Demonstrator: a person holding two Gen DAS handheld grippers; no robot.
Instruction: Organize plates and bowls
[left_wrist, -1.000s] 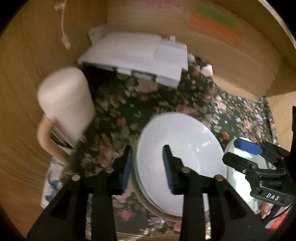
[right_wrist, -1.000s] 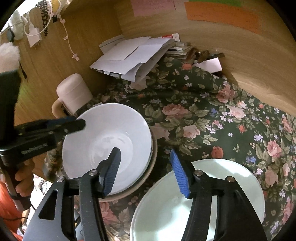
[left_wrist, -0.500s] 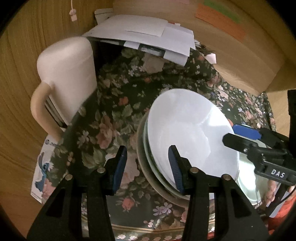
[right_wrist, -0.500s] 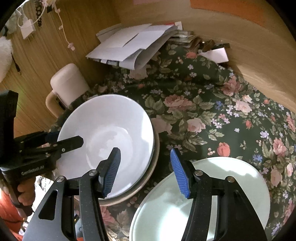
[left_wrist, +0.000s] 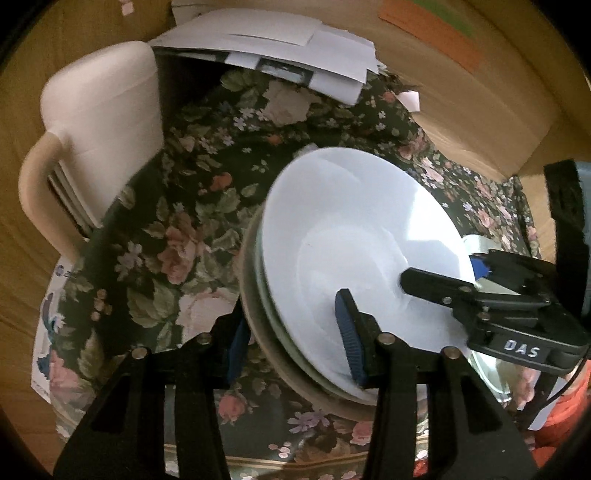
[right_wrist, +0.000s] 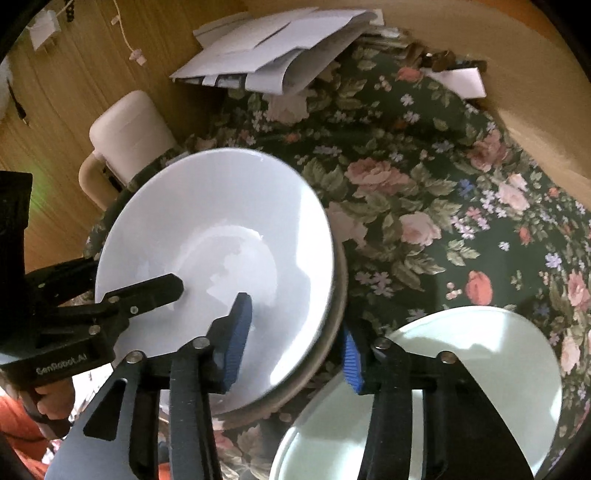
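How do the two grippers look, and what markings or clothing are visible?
Both the left gripper and the right gripper are black plastic, with ribbed blue pads on the fingers and silver rivets. One white label reads "DAS", the other "GenRobot.AI". The person's clothing is orange-red.

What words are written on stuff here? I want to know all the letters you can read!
"DAS": white letters on the right tongs, seen from the left camera.
"GenRobot.AI": pale letters on the left tongs, seen from the right camera.
The orange and green paper on the wall: no writing I can read.
The printed sheet under the flowered cloth shows a blue cartoon figure; its small print is too blurred to read.
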